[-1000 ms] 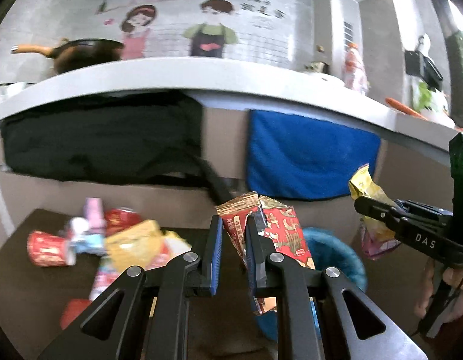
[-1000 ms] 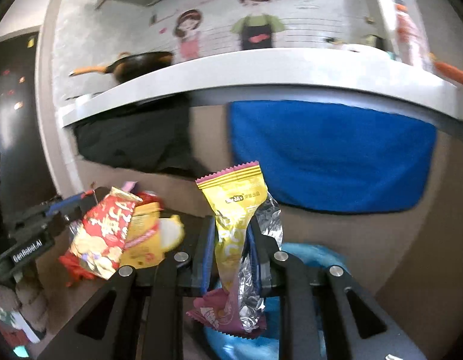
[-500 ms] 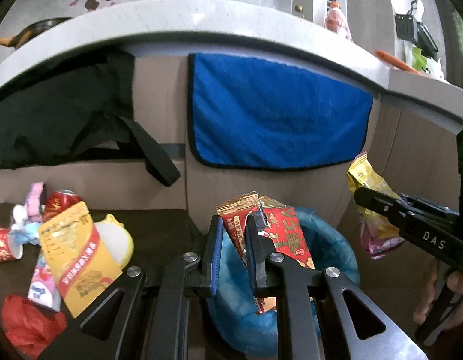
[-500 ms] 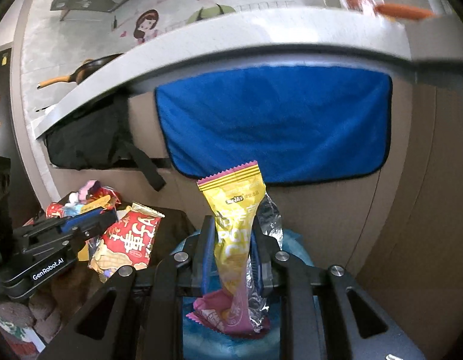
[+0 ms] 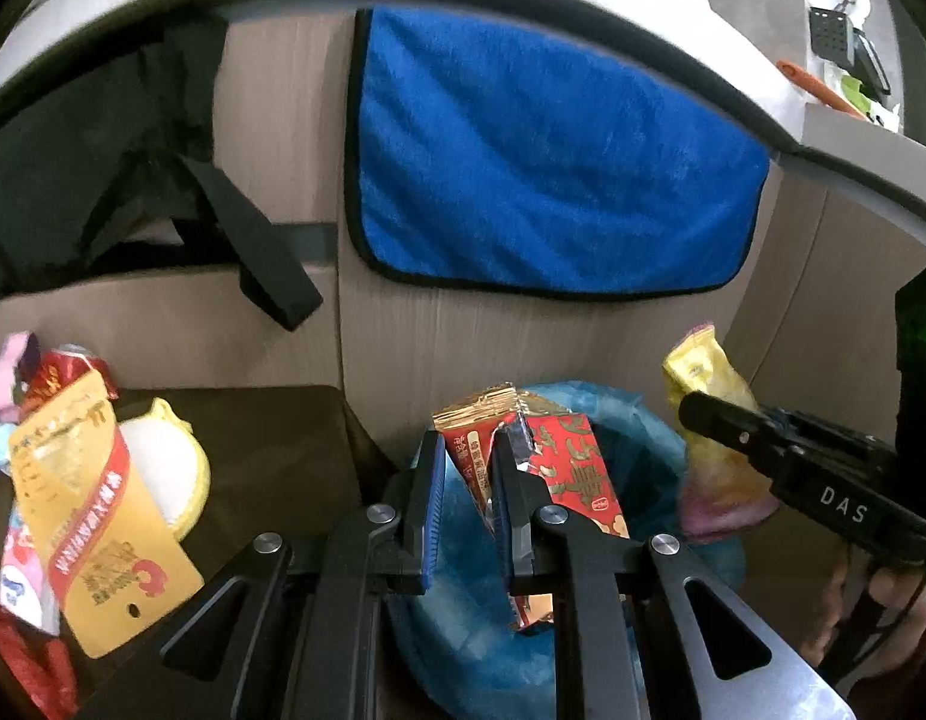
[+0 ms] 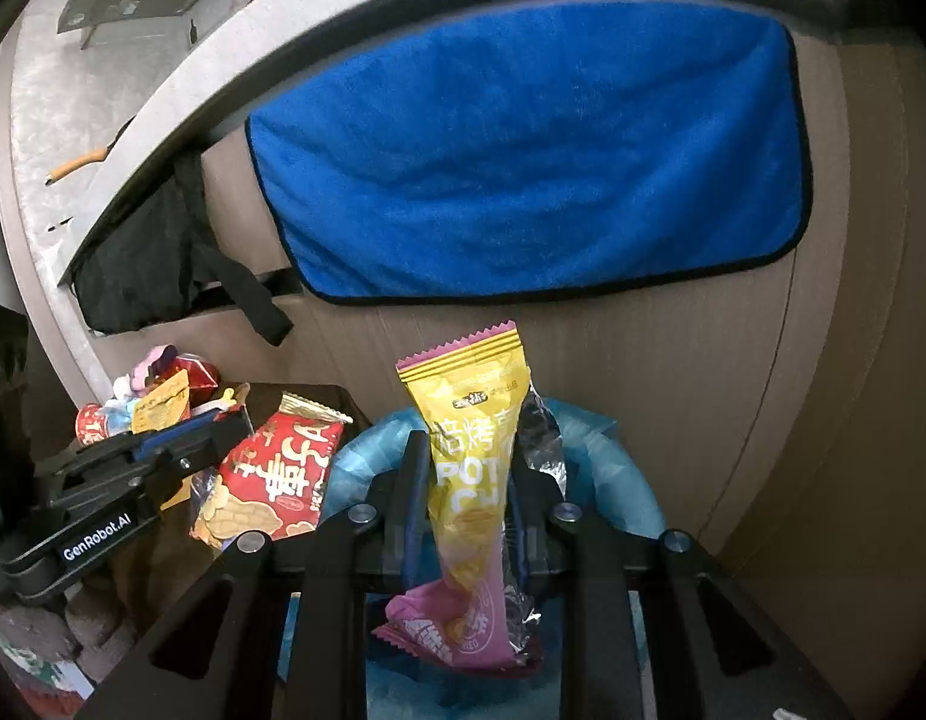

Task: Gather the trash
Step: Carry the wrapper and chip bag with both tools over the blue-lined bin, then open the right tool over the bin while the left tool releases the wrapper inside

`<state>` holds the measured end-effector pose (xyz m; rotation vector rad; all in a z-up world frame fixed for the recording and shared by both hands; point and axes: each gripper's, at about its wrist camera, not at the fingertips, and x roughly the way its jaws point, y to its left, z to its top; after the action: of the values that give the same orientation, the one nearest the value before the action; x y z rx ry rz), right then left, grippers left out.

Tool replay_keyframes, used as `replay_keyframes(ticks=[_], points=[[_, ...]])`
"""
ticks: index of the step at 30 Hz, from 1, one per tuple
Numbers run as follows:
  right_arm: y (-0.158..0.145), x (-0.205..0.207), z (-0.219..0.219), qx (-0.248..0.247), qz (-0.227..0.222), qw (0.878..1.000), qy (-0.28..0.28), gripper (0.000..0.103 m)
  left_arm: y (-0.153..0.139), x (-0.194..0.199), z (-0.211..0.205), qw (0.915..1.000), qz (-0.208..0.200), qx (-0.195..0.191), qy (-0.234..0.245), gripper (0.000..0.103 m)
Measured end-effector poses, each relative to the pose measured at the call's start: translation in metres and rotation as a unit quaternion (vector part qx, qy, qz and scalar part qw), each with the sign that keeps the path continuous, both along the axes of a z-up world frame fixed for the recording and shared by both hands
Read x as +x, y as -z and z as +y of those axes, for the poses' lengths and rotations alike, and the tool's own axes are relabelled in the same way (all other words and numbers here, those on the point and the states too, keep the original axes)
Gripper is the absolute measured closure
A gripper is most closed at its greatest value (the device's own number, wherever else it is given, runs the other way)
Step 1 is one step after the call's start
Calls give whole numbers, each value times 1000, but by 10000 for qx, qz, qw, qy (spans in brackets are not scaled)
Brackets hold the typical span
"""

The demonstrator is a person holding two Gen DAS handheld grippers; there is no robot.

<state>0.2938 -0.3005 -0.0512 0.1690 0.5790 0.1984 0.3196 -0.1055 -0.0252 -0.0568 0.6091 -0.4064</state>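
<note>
- Left gripper point(image 5: 468, 498): fingers point(image 5: 428, 498) clenched on a red-and-gold snack wrapper point(image 5: 547, 468); the wrapper stands up between them and leans right, over the mouth of the blue-lined bin point(image 5: 649, 420).
- Right gripper point(image 6: 463, 504): fingers point(image 6: 412, 492) clenched on a yellow-and-pink chip packet point(image 6: 469, 456); packet upright, crimped top edge above the fingers, pink lower end and a strip of silver foil hanging below them.
- The chip packet hangs above the bin point(image 6: 619, 468); the blue liner rim shows on both sides of the fingers.
- Cross-check: in the right wrist view the left gripper point(image 6: 163, 456) sits at lower left with the red wrapper point(image 6: 271, 480) just beside the bin rim. In the left wrist view the right gripper point(image 5: 757, 438) is at right with the yellow packet point(image 5: 706, 420) at the bin's right edge.
- Left of the bin: dark brown table point(image 5: 271, 438) carrying more trash: an orange card with a red ribbon print point(image 5: 97, 510), a pale yellow round item point(image 5: 169, 468), and red and pink wrappers at the far left edge.
- Behind: blue towel point(image 5: 553, 162) hanging flat on the beige cabinet front, black cloth with a strap point(image 5: 247, 240) to its left, both under a grey countertop edge.
</note>
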Motion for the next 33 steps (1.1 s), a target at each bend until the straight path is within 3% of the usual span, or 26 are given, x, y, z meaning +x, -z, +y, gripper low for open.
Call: replay_keyframes(ticks=[2, 4, 5, 6, 11, 14, 16, 21, 28, 33], points=[[1, 2, -1, 9, -8, 10000, 58, 78, 4, 5, 0, 9997, 103, -196, 88, 83], [1, 3, -4, 22, -62, 9999, 157, 59, 7, 10, 1, 9989, 177, -377, 203, 62], [0, 1, -6, 13, -137, 9995, 270, 45, 8, 12, 3, 9983, 225, -478, 234, 56], [-1, -1, -8, 16, -203, 9992, 334, 38, 8, 15, 6, 9974, 279, -608, 257, 52], [-8, -9, -17, 0, -316, 9983, 494, 38, 7, 16, 11, 9958, 446, -738, 306, 45], [-13, -12, -17, -20, -329, 9978, 567, 38, 21, 20, -1, 9892, 1010, -725, 772, 34], [-17, -16, -17, -23, -388, 9971, 655, 38, 31, 23, -11, 9863, 1234, -593, 925, 34], [-30, -28, -21, -15, -525, 9953, 814, 38, 45, 31, -22, 9862, 1476, -142, 738, 30], [-43, -44, -27, -94, -658, 9935, 926, 38, 46, 24, -28, 9868, 1302, 496, 830, 12], [-49, -53, -22, -250, -750, 9927, 908, 38, 43, 14, -40, 9784, 1206, 1146, 1225, 7]])
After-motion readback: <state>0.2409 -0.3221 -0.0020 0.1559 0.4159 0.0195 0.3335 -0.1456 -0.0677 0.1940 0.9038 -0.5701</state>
